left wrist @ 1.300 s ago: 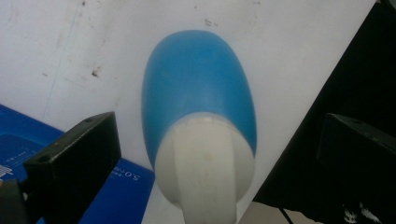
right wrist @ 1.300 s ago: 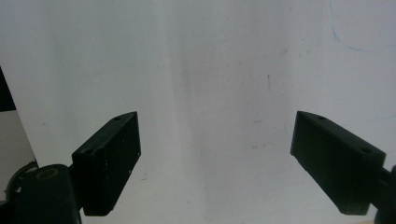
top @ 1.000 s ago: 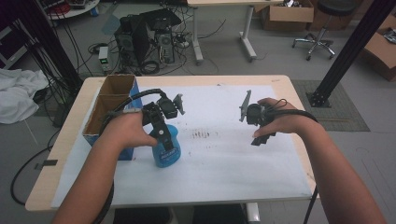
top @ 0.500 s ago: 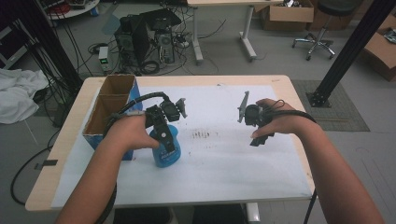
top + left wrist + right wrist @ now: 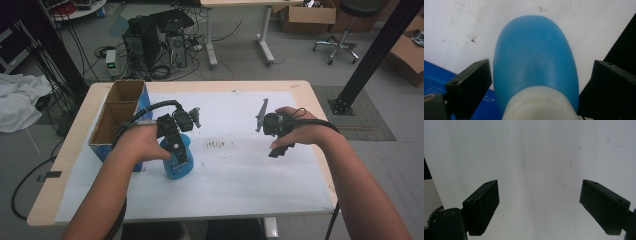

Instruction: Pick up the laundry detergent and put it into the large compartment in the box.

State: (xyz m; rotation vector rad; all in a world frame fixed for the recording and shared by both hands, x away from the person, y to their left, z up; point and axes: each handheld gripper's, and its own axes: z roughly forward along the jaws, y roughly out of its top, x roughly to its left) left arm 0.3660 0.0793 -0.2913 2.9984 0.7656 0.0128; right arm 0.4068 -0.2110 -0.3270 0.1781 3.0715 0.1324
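A blue plastic bottle [image 5: 173,169] with a white neck [image 5: 541,105] stands on the white sheet near the table's left. My left gripper [image 5: 179,153] points down over it, one jaw on each side of the bottle's body [image 5: 534,57]. Its jaws have just been closing in on the bottle, and a thin gap still shows at the left pad [image 5: 472,85]. My right gripper [image 5: 275,145] hovers over the right half of the sheet, jaws wide open [image 5: 539,205] with only bare white paper between them.
An open cardboard box with blue sides [image 5: 116,116] stands at the table's left edge, close to the bottle. A white paper sheet [image 5: 230,180] covers most of the wooden table [image 5: 310,92]. Dark smudges [image 5: 216,145] mark the sheet's middle.
The left hand has settled slightly lower over the bottle and its jaws have narrowed toward it. The right hand has not moved.
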